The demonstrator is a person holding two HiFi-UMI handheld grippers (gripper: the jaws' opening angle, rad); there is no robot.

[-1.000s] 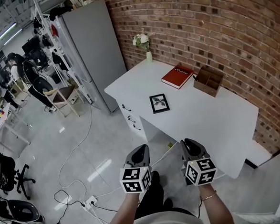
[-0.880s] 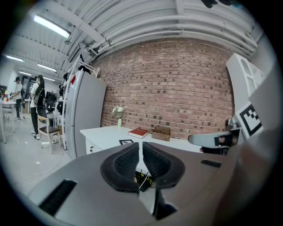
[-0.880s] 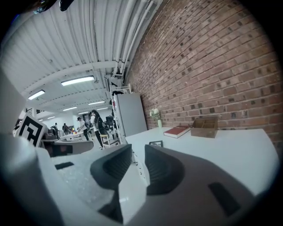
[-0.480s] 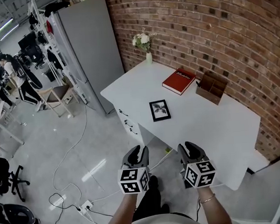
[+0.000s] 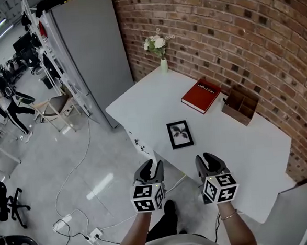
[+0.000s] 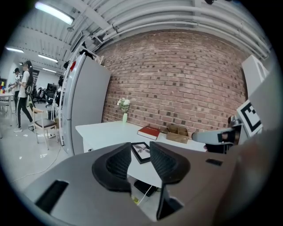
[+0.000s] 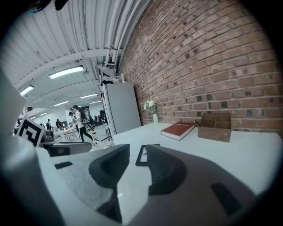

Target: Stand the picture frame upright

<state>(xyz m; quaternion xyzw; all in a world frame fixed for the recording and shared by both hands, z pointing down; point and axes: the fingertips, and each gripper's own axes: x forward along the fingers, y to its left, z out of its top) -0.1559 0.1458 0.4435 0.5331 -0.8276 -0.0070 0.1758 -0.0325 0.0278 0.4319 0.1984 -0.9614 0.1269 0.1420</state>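
A black picture frame [image 5: 179,134] lies flat, face up, near the front edge of the white table [image 5: 249,139]; it also shows in the left gripper view [image 6: 141,151] and the right gripper view [image 7: 142,155]. My left gripper [image 5: 149,169] hangs over the floor short of the table, its jaws opening, nothing between them. My right gripper [image 5: 209,163] is held beside it at the table's front edge, jaws apart and empty. Both grippers are well short of the frame.
A red book [image 5: 201,95], a wooden organiser box [image 5: 240,106] and a vase of white flowers [image 5: 160,49] stand at the back by the brick wall. A grey cabinet [image 5: 91,55] stands left of the table. Cables [image 5: 68,183] lie on the floor; a person [image 5: 8,103] walks far left.
Both grippers' jaws have opened from shut or nearly shut. I have stepped closer to the table, so the frame now lies nearer the grippers.
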